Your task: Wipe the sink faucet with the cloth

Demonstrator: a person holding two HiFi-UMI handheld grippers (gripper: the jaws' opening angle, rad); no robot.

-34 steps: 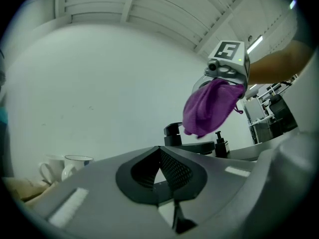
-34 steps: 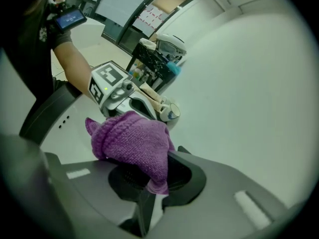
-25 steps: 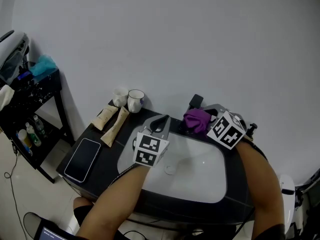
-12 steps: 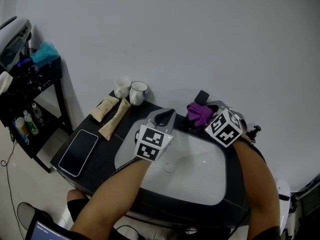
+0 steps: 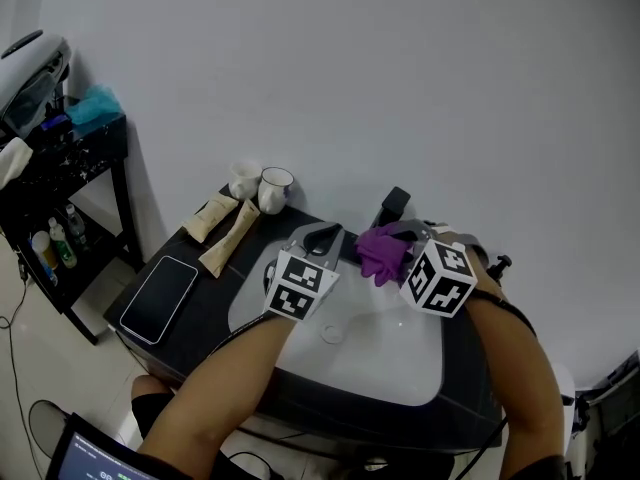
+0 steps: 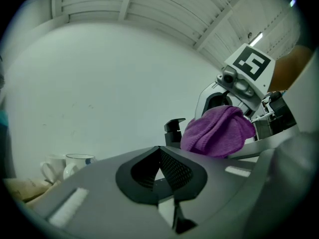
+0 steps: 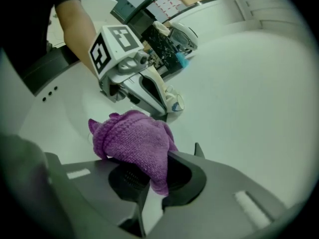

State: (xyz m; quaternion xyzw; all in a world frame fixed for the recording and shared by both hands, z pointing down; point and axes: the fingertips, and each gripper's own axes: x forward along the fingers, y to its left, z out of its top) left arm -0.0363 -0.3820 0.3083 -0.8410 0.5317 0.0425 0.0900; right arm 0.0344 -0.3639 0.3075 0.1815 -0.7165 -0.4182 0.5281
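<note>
At the far left a black shelf rack point(image 5: 62, 173) stands against the white wall, with small bottles on its lower level. Next comes the dark countertop point(image 5: 205, 313), where a smartphone point(image 5: 160, 298) lies flat near the front edge. Behind it two beige tubes point(image 5: 222, 230) lie side by side, and two white mugs point(image 5: 260, 186) stand close together by the wall.

The left gripper point(image 5: 320, 238) hangs over the back left rim of the white sink basin point(image 5: 385, 353). Its jaws are pressed together with nothing between them (its own view shows the dark pads meeting at the tips).

To its right, the purple cloth point(image 5: 381, 252) is bunched into a soft lump over the back rim of the basin. It sits just in front of the black faucet point(image 5: 394, 206). In the left gripper view the cloth overlaps the faucet's right side, but whether they touch cannot be told.

The right gripper point(image 5: 398, 240) has its jaws clamped on the cloth; in its own view the knit fabric fills the gap between the pads and spills out over them. At the far right edge of the countertop the black head of a pump dispenser point(image 5: 498, 265) shows behind the person's right forearm
</note>
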